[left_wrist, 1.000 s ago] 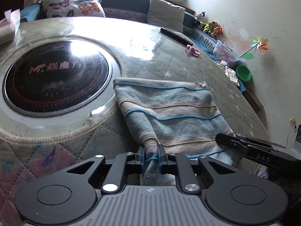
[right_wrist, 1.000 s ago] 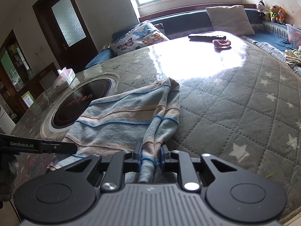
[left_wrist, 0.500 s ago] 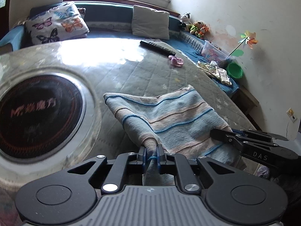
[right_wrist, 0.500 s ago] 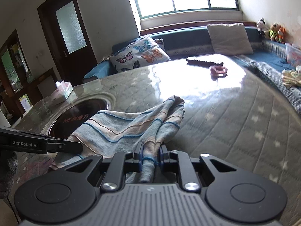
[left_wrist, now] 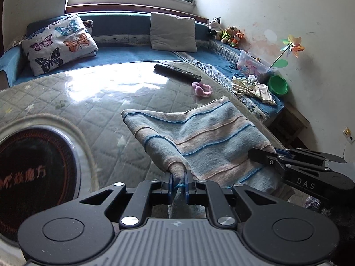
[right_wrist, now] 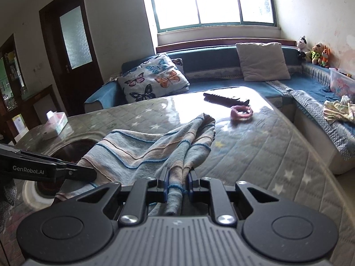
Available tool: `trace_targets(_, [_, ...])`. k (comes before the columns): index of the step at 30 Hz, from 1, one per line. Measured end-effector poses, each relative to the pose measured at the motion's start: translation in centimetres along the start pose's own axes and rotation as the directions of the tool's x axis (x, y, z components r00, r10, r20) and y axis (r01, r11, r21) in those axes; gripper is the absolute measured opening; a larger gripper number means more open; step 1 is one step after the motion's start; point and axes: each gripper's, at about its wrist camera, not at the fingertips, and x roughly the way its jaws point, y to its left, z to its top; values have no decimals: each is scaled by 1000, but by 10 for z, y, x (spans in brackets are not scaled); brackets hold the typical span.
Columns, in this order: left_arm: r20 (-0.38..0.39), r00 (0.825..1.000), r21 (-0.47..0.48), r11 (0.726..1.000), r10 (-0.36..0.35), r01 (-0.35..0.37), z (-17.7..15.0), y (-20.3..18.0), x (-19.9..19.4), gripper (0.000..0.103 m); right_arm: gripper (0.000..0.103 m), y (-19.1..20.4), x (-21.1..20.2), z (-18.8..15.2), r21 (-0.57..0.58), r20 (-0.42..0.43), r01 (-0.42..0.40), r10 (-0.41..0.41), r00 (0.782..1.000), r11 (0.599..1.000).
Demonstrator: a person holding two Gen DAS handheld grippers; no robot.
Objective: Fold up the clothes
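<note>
A black remote control (left_wrist: 177, 72) and a pink hair band (left_wrist: 202, 89) are being shown lying near each other on the quilted worktop (left_wrist: 93, 102). A butterfly cushion (left_wrist: 58, 44) and a grey cushion (left_wrist: 173, 34) are being propped on the blue sofa (left_wrist: 133, 53). Soft toys (left_wrist: 228, 34) are being displayed in the corner.

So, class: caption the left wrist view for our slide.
Left gripper pinching a striped cloth above the quilted table.

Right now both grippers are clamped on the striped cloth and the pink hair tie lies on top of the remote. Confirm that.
Not quite. The left gripper and right gripper do clamp the striped cloth, but the pink hair tie lies on the table beside the remote, not on it. The left wrist view shows this.
</note>
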Motion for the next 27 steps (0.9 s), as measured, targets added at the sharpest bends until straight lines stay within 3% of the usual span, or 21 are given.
trace_targets(12, [-12,1000,12,1000,19,-19,30,-13,43,11,15,-33,28,26,0,-6,43,-43,999,999])
trace_targets(23, [-93,995,24,999,29,-27,22,-12,81,14,16,-60,63,13,44,-83,79,-75,994,996])
trace_targets(27, [-103,994,22,999,40,-38,19,-7,81,19,24,-68,67,6,40,-106,124,-119,987,991])
